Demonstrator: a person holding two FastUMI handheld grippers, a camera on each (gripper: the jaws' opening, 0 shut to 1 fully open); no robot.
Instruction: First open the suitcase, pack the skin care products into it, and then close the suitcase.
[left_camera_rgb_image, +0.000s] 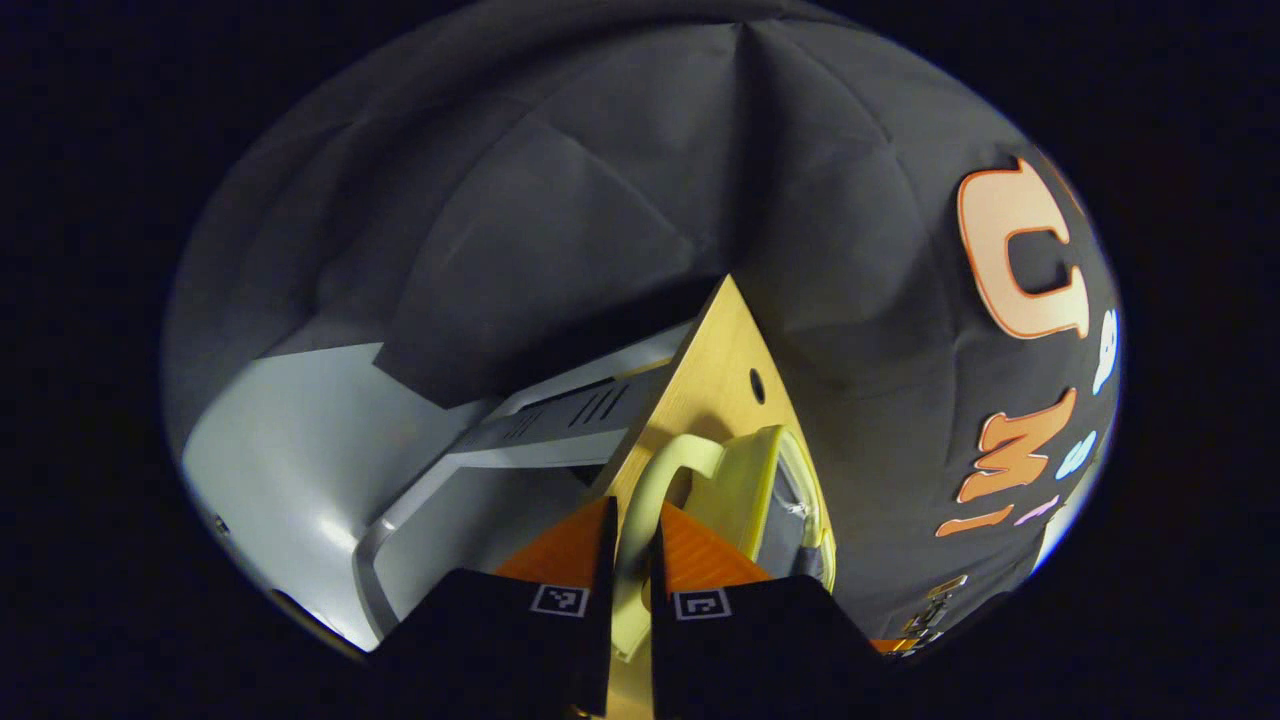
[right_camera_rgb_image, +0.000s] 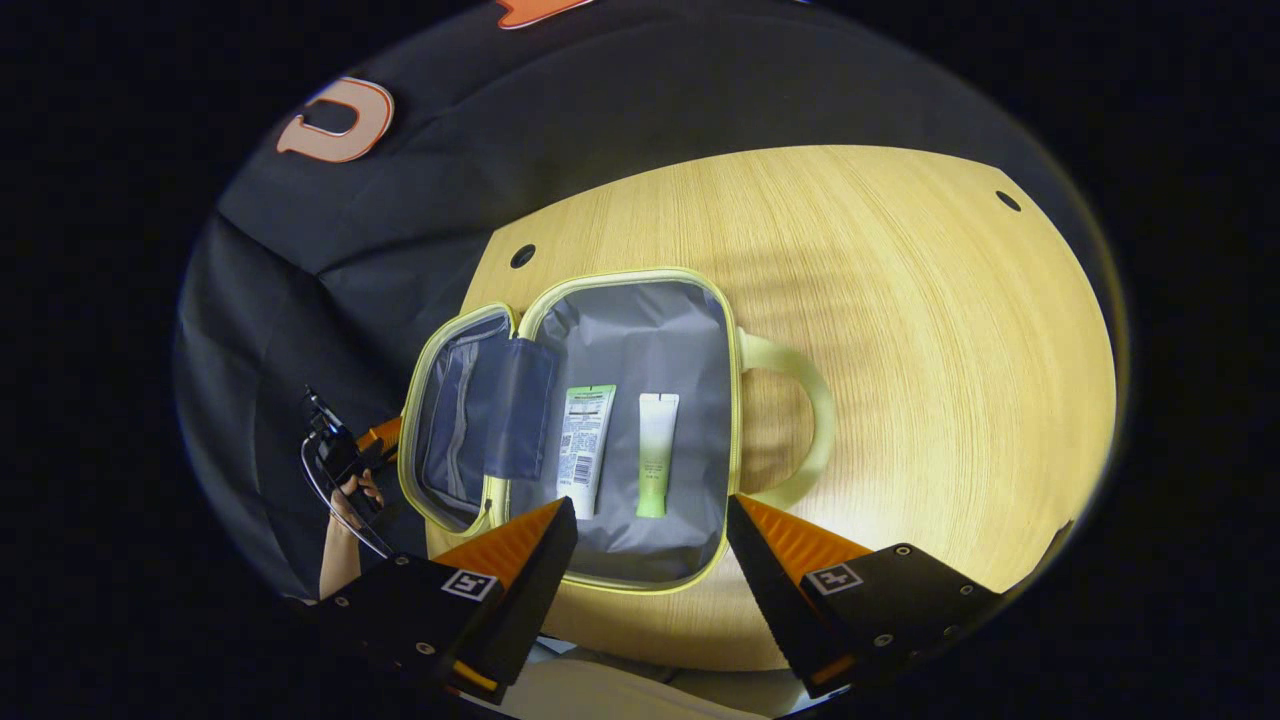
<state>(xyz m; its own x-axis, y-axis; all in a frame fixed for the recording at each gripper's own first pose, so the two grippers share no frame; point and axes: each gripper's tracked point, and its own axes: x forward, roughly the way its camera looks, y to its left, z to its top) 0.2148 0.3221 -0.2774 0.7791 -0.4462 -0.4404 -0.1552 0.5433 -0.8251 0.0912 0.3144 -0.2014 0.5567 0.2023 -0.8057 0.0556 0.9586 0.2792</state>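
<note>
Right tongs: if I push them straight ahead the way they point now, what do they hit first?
Probably the open suitcase: the right tongs, wide open, point into its grey lining, just short of the two tubes. Depth is uncertain, so the lining could come before either tube.

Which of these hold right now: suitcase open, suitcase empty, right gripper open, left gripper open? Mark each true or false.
1. The pale yellow-green fabric suitcase with grey lining lies open on the light wooden table. True.
2. The suitcase is empty. False: a white tube with a green end and a white-to-green tube lie inside, side by side.
3. The right gripper is open above the suitcase. True.
4. The left gripper is open. False: it is shut on the pale curved handle.
</note>
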